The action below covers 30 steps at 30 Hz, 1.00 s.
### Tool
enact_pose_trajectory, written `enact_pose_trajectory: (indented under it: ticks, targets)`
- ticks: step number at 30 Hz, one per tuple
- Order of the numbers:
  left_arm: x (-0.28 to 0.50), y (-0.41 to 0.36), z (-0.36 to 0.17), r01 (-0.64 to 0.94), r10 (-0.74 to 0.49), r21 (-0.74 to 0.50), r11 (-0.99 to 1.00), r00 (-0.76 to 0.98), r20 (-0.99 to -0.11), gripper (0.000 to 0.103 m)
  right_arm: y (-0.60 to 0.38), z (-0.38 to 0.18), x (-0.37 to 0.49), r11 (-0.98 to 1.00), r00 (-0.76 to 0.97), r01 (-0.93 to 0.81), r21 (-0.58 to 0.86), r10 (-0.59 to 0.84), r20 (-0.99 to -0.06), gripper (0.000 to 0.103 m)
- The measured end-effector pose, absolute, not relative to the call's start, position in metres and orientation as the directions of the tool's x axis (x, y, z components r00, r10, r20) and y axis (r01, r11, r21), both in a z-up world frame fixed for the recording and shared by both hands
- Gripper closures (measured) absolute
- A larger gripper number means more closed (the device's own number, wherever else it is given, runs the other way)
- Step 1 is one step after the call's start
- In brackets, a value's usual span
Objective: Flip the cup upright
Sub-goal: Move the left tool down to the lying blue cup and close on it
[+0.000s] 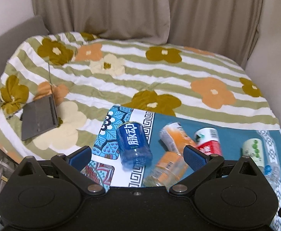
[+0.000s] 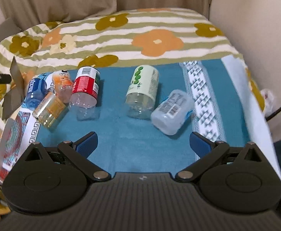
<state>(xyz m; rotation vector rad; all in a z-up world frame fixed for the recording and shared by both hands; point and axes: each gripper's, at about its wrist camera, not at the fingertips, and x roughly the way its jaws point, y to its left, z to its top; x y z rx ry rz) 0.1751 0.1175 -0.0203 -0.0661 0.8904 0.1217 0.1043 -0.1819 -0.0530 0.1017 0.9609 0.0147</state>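
Several cut-bottle cups lie on their sides on a teal cloth (image 2: 121, 144). From the left they are a blue cup (image 1: 133, 144) (image 2: 34, 93), two orange cups (image 1: 172, 136) (image 1: 165, 170) (image 2: 63, 85) (image 2: 49, 111), a red cup (image 1: 209, 141) (image 2: 85, 91), a green-label cup (image 1: 254, 150) (image 2: 142, 92) and a clear white cup (image 2: 172, 111). My left gripper (image 1: 137, 156) is open, with the blue cup between its fingers. My right gripper (image 2: 143, 143) is open and empty, just short of the green-label and clear cups.
The cloth lies on a bed with a flowered, striped quilt (image 1: 140, 73). A dark tablet (image 1: 39, 118) lies on the quilt to the left. A patterned mat (image 1: 109, 134) sits under the blue cup. Curtains and walls close in behind and on the right.
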Motion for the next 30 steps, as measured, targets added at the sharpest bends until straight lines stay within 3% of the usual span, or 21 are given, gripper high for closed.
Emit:
enact_pose_trajectory:
  ticks: [9, 17, 20, 24, 30]
  targets:
    - [0.237, 0.151, -0.078, -0.136, -0.044, -0.125, 0.983, 0.484, -0.874, 0.010, -0.158, -0.081, 0.135, 0.988, 0.504, 0.139, 0.064, -0.015, -0.863, 0.000]
    - [0.264, 0.163, -0.105, -0.137, -0.106, -0.180, 0.974, 0.429, -0.897, 0.013, -0.149, -0.095, 0.153, 0.979, 0.481, 0.198, 0.054, -0.049, -0.875, 0.000]
    - [0.271, 0.166, -0.114, -0.146, -0.122, -0.198, 0.969, 0.411, -0.903, 0.018, -0.145, -0.098, 0.156, 0.978, 0.474, 0.204, 0.048, -0.056, -0.879, 0.000]
    - [0.277, 0.170, -0.125, -0.150, -0.153, -0.223, 0.963, 0.378, -0.913, 0.032, -0.141, -0.100, 0.160, 0.977, 0.468, 0.208, 0.043, -0.061, -0.881, 0.000]
    - [0.275, 0.174, -0.125, -0.145, -0.160, -0.230, 0.962, 0.381, -0.910, 0.033, -0.137, -0.098, 0.163, 0.979, 0.472, 0.201, 0.034, -0.066, -0.879, 0.000]
